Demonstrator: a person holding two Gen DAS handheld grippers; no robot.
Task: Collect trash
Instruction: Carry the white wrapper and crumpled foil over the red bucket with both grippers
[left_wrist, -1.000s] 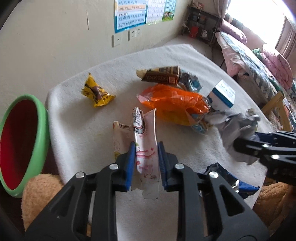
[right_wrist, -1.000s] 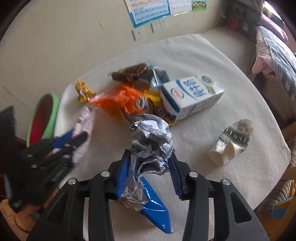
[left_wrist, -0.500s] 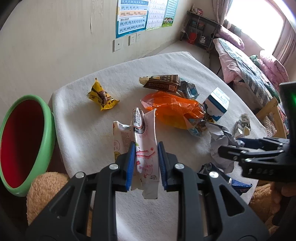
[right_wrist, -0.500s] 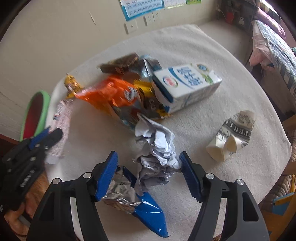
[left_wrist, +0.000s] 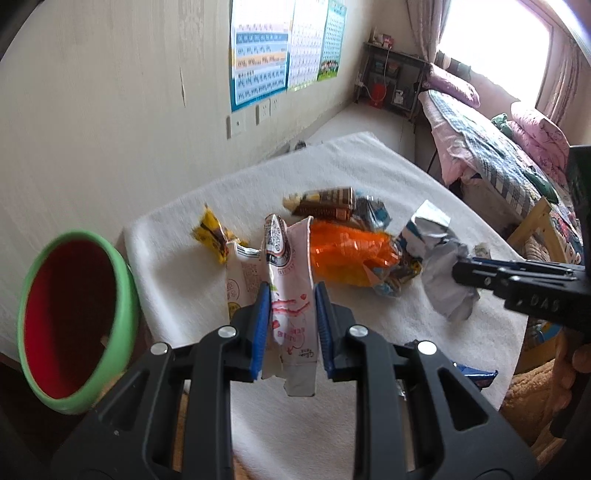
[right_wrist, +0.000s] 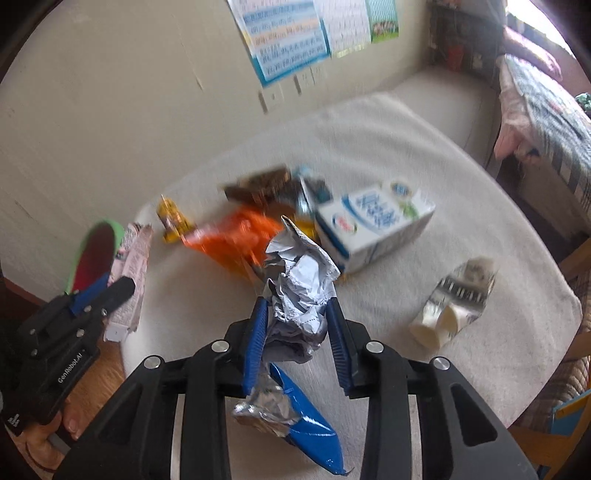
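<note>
My left gripper (left_wrist: 290, 295) is shut on a pink-and-white wrapper (left_wrist: 291, 280) and holds it above the table's near edge. The green bin with a red inside (left_wrist: 74, 325) stands to its left, off the table. My right gripper (right_wrist: 297, 321) is shut on a crumpled white paper ball (right_wrist: 299, 295), lifted over the table; it also shows in the left wrist view (left_wrist: 443, 266). On the white table (right_wrist: 424, 155) lie an orange bag (right_wrist: 236, 236), a yellow wrapper (right_wrist: 171, 218), a brown wrapper (right_wrist: 262, 182), a milk carton (right_wrist: 373, 225) and a blue foil wrapper (right_wrist: 303, 417).
A crushed paper cup (right_wrist: 454, 299) lies at the table's right side. A wall with posters (left_wrist: 280, 51) stands behind the table. A bed (left_wrist: 498, 147) is to the right. A wooden chair (left_wrist: 535, 221) stands by the table's right edge.
My right gripper has shut again on the paper ball and lifted it, after standing open around it half a second ago. My left gripper has risen with the wrapper, nearer the bin.
</note>
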